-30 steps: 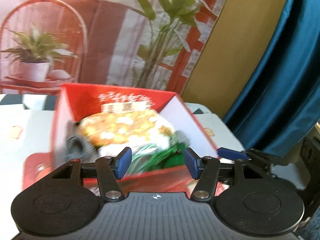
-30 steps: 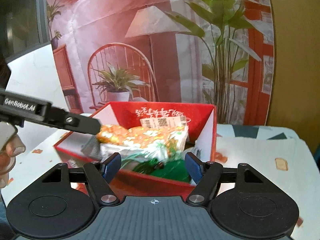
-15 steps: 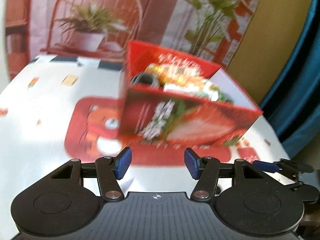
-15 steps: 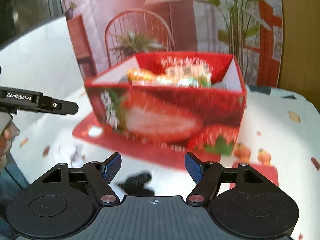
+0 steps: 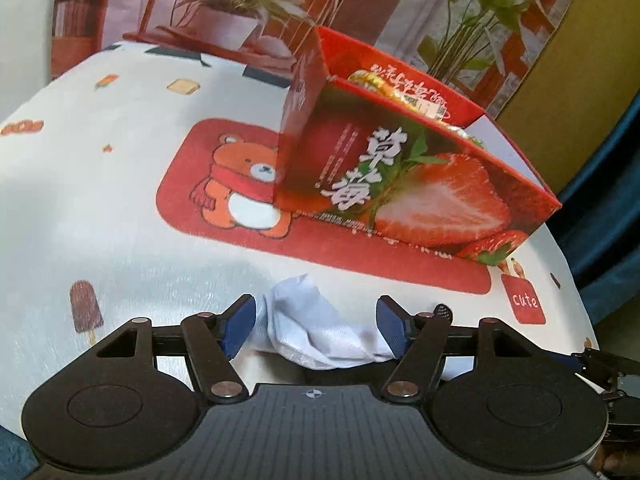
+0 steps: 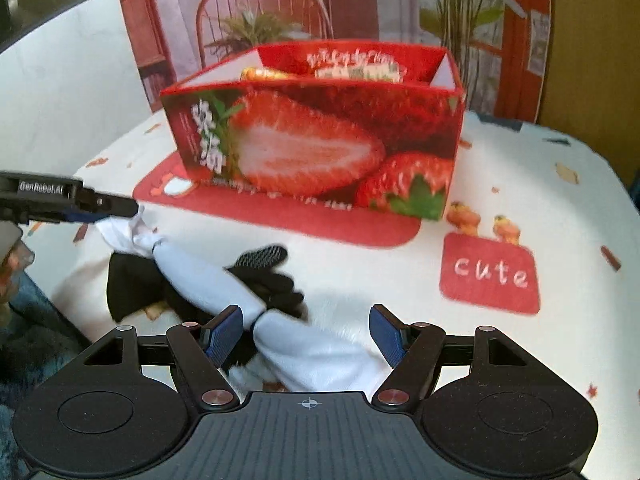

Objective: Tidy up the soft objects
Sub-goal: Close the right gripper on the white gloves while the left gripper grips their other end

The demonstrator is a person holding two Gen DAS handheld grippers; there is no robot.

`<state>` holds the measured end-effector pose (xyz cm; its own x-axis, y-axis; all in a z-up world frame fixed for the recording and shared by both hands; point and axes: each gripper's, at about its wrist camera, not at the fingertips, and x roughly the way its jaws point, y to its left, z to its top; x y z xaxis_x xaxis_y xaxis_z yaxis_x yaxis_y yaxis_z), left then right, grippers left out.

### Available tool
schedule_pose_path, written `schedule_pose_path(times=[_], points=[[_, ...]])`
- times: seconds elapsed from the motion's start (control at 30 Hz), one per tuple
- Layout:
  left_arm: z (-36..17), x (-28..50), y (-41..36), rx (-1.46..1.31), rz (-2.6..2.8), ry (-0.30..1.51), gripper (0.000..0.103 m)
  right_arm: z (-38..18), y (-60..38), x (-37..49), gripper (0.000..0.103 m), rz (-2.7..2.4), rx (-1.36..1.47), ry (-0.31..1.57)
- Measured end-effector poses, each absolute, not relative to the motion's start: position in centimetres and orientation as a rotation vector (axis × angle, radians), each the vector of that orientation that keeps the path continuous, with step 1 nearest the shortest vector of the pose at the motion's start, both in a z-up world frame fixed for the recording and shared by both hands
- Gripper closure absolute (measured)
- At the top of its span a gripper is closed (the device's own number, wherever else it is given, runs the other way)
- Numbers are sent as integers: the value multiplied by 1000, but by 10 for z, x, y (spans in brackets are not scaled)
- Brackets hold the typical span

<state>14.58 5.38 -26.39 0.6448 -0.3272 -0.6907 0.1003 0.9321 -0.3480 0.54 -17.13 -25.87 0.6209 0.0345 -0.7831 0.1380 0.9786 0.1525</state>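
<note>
Both grippers hover over one white cloth (image 6: 208, 280) lying across black gloves (image 6: 264, 268). Left gripper (image 5: 316, 326): jaws opening, cloth end between its fingers, unpinched. Right gripper (image 6: 306, 334): jaws parted, cloth's banded end between them, ungripped. Strawberry box (image 6: 320, 140) stands beyond the fingertips.

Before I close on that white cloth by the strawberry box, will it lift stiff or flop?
Probably floppy: the white cloth lies creased and cinched by a dark band, so its ends should droop. It looks light, so a pinch by the right gripper should do. It lies across the black glove, which might drag along.
</note>
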Motion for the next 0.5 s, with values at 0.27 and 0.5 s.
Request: schedule_pose_path(times=[0.27,0.5], points=[[-274,143,53,-287,-253,849,35,-273,-181,6,53,-55,270,912],[-277,144,51,-286,-265,841,36,-271,-186,13,67,-50,289,891]])
